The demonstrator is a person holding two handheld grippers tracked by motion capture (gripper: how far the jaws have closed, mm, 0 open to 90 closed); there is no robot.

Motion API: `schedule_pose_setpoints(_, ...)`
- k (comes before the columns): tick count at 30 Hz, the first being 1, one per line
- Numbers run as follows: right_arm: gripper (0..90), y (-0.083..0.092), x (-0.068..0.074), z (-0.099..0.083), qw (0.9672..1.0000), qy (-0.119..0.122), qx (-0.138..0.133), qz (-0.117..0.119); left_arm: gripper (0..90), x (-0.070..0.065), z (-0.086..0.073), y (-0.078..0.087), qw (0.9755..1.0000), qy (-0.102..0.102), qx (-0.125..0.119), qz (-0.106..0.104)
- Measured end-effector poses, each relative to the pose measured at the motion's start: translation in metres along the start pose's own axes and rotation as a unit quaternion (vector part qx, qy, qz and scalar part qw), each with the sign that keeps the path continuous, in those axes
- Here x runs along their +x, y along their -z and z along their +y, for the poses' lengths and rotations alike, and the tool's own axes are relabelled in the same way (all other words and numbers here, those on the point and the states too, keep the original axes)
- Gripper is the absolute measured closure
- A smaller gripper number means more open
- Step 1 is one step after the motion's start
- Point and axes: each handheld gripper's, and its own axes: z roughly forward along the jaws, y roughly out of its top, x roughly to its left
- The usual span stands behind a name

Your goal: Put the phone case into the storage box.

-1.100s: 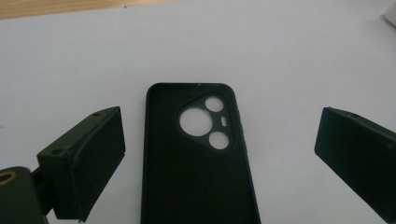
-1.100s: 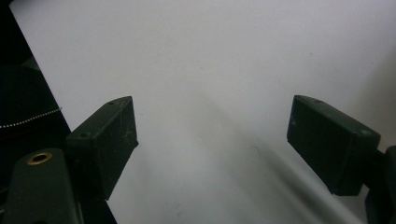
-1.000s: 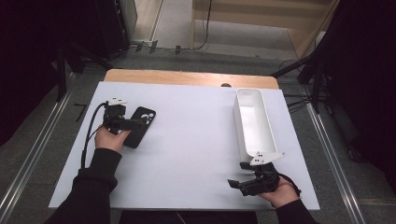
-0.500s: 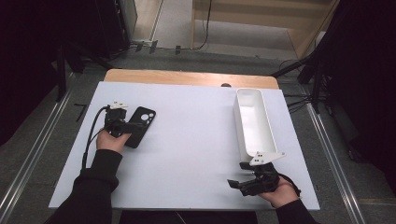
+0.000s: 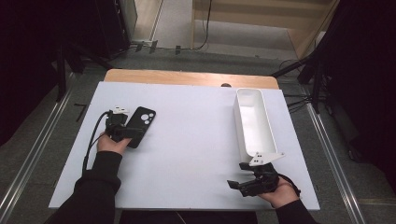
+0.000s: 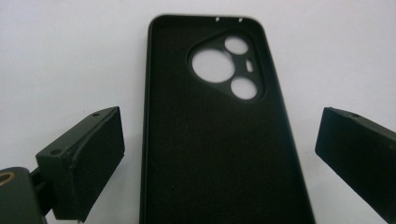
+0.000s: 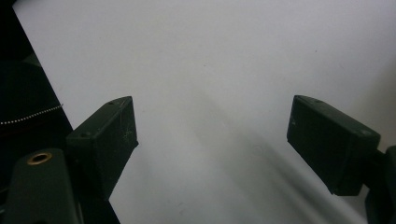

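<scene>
The left gripper (image 6: pixel 219 154) is hovering wide open, straddling the black phone case (image 6: pixel 219 130) lying flat on the worktop (image 5: pixel 187 154), while the right gripper (image 7: pixel 212 140) is idling wide open just beside the white bin (image 5: pixel 254 123).

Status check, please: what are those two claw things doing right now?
Left gripper open, jaws astride black phone case. Right gripper open, empty. Nothing in the way.
</scene>
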Motion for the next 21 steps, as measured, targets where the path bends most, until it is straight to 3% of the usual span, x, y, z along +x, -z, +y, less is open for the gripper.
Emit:
schedule_pose_setpoints(9,14.5,0.0000,0.0002,-0.0001,1.0000,-0.002,0.002,0.000,0.8,-0.0045,-0.0027,-0.0053,0.9994,-0.025,0.011,0.022)
schedule_pose_setpoints(12,14.5,0.0000,0.0004,-0.0001,1.0000,-0.002,0.002,0.000,0.8,-0.0093,-0.0044,-0.0076,0.9983,-0.040,0.012,0.041)
schedule_pose_setpoints(21,14.5,-0.0009,0.0005,-0.0001,1.0000,-0.003,0.003,-0.001,0.8,-0.0102,-0.0060,-0.0077,0.9982,-0.038,0.006,0.046)
